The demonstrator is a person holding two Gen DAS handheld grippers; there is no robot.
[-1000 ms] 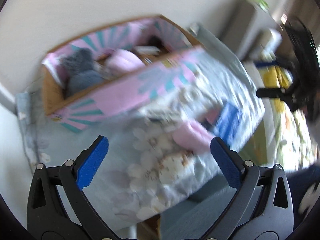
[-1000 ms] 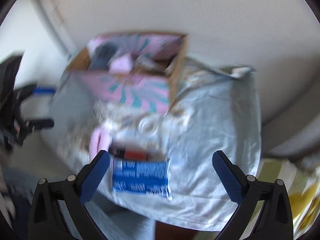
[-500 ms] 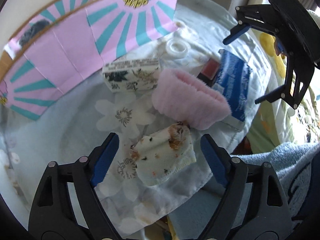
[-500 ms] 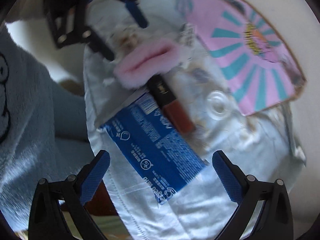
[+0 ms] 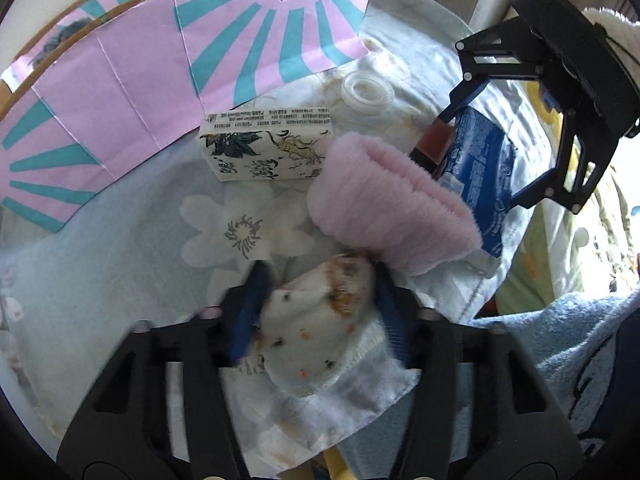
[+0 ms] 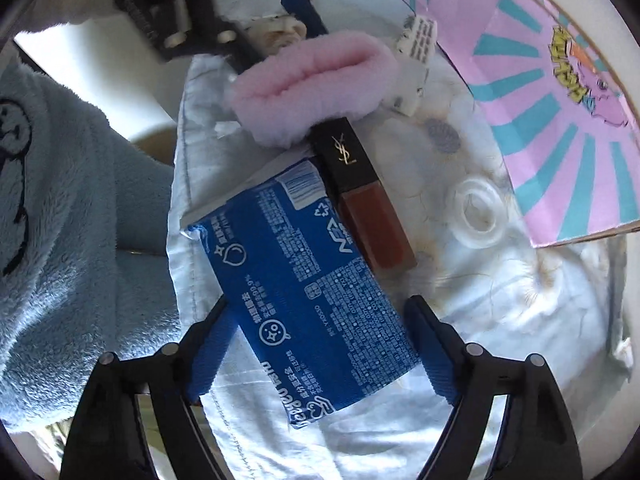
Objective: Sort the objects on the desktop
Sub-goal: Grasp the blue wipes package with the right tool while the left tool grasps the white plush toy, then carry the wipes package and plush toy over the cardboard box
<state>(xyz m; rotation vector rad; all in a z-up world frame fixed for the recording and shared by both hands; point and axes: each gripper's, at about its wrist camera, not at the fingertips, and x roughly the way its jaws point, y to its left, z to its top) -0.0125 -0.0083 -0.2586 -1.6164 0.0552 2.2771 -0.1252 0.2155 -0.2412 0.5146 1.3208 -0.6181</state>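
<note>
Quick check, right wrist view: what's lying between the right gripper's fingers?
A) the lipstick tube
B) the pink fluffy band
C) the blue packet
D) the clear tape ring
C: the blue packet lies between the fingers of the right gripper, whose jaws are closing on it, while the pink fluffy band, the lipstick tube and the clear tape ring lie farther off on the cloth.

Left gripper point(image 5: 316, 316) jaws closing around a speckled white sock point(image 5: 320, 332); pink fluffy band point(image 5: 384, 208) just beyond
</note>
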